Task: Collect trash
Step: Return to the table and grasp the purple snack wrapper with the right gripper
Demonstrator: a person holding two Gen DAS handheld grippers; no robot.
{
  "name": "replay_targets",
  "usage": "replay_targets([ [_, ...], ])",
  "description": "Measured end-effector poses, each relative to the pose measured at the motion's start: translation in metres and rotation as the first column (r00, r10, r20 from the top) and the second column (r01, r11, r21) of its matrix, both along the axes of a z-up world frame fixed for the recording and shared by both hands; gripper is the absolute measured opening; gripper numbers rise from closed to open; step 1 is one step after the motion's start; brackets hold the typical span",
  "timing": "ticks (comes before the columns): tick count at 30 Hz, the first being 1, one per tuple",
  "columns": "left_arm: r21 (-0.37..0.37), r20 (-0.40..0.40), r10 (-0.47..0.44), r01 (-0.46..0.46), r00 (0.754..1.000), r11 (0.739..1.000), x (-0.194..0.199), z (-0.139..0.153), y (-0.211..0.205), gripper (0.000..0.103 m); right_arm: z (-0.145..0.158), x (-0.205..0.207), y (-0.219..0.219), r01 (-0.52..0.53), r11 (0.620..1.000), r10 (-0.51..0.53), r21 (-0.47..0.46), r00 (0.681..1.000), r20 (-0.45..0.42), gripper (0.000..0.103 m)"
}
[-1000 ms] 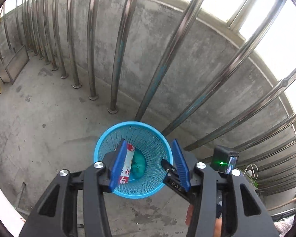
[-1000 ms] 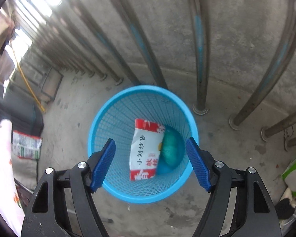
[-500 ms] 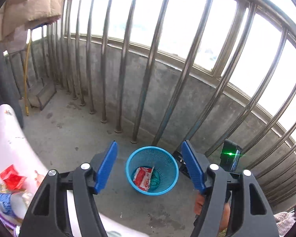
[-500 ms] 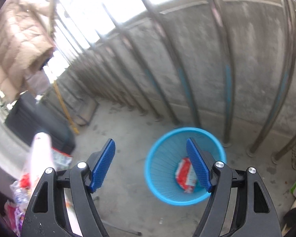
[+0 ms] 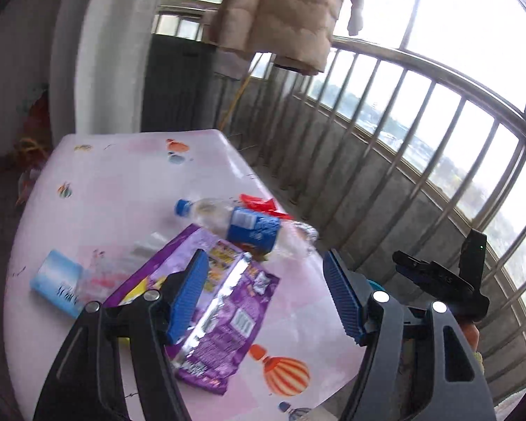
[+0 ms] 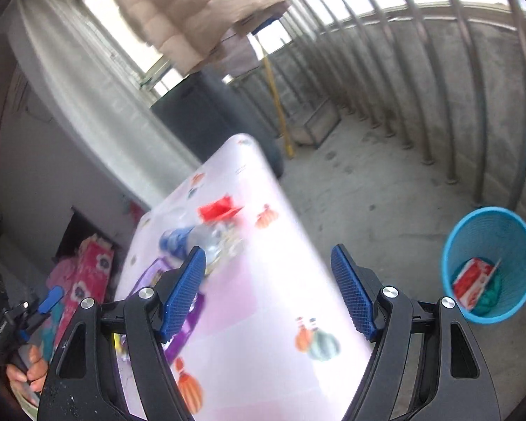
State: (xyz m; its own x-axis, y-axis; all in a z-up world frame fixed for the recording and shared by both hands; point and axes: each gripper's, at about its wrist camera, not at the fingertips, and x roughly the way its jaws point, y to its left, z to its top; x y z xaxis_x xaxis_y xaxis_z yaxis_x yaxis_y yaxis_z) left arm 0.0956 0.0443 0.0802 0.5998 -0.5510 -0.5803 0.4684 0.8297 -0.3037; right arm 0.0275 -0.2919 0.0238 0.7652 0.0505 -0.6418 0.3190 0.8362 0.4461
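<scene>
My left gripper (image 5: 263, 291) hangs open and empty above a pale pink table (image 5: 122, 182) strewn with trash. Under its left finger lies a purple snack bag (image 5: 224, 315). Beyond it lie a clear plastic bottle (image 5: 242, 222) with a blue label, a red wrapper (image 5: 263, 205) and a light blue packet (image 5: 58, 282). My right gripper (image 6: 268, 289) is open and empty over the table's (image 6: 263, 315) near edge. The blue mesh bin (image 6: 491, 263) stands on the floor at the right, holding a red-and-white packet (image 6: 471, 282) and something green.
Steel railing bars (image 5: 420, 147) on a concrete parapet run along the right. A beige padded coat (image 5: 287, 10) hangs overhead. A dark cabinet (image 6: 200, 112) and a yellow pole (image 6: 277, 105) stand beyond the table. Bare concrete floor (image 6: 368, 203) lies between table and bin.
Both grippers have lifted away from the blue bin and swung left to the table. The red-and-white packet beside the left finger now lies in the bin.
</scene>
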Motion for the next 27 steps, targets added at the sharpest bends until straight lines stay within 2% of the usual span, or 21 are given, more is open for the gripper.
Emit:
replay_targets([
  [4, -0.034, -0.022, 0.094, -0.095, 0.995, 0.995, -0.001, -0.021, 0.051, 0.063, -0.023, 0.03, 0.055, -0.17, 0.982, 0.176, 0.078, 0.981, -0.085, 0.066],
  [6, -0.04, -0.031, 0.111, -0.112, 0.993, 0.993, -0.001, -0.032, 0.061, 0.057, -0.037, 0.042, 0.076, -0.22, 0.966, 0.238, 0.135, 0.962, -0.132, 0.063],
  [11, -0.049, -0.047, 0.122, -0.124, 0.991, 0.991, 0.014, -0.054, 0.069, 0.038, -0.072, 0.057, 0.109, -0.233, 0.932, 0.304, 0.277, 0.919, -0.252, 0.055],
  [14, -0.004, -0.059, 0.126, -0.127, 0.99, 0.992, 0.03, -0.067, 0.063, 0.025, -0.084, 0.061, 0.116, -0.203, 0.921, 0.304, 0.332, 0.909, -0.286, 0.052],
  [18, 0.041, -0.112, 0.104, -0.1, 0.988, 0.994, 0.042, -0.092, 0.054, 0.015, -0.088, 0.068, 0.125, -0.203, 0.902, 0.322, 0.381, 0.905, -0.28, 0.05],
  [23, 0.049, -0.21, 0.076, -0.068, 0.975, 0.997, 0.041, -0.12, 0.045, 0.011, -0.091, 0.083, 0.13, -0.202, 0.883, 0.335, 0.424, 0.903, -0.267, 0.05],
  [27, 0.049, -0.253, 0.051, -0.04, 0.966, 0.998, 0.035, -0.135, 0.036, 0.011, -0.092, 0.089, 0.131, -0.195, 0.873, 0.332, 0.448, 0.909, -0.251, 0.047],
])
